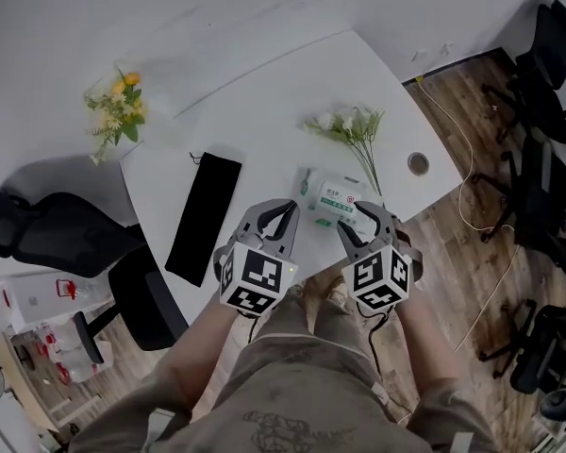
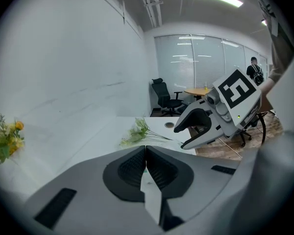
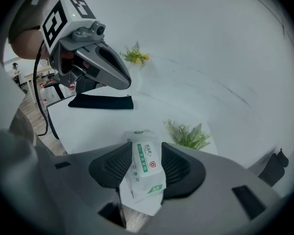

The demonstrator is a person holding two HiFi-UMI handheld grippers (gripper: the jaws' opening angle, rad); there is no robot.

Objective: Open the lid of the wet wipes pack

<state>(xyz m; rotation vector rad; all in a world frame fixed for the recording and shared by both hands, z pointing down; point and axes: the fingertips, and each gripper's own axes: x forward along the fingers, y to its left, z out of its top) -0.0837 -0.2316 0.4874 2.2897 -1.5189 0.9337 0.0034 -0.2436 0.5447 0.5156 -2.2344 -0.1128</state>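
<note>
Wipes pack [image 3: 146,166] lies on table [image 1: 264,102] between the right gripper's [image 3: 147,168] parted jaws. Left gripper [image 2: 146,153] has its jaws together, with nothing in them.

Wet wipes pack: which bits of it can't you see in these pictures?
- Head view: the right gripper covers the near end of the wet wipes pack.
- Right gripper view: the pads hide its side edges, so squeezing or just flanking is unclear.
- Both views: the print is too small to read, and the lid's outline can't be picked out.
- Left gripper view: the left gripper, jaws together, blocks it completely.
</note>
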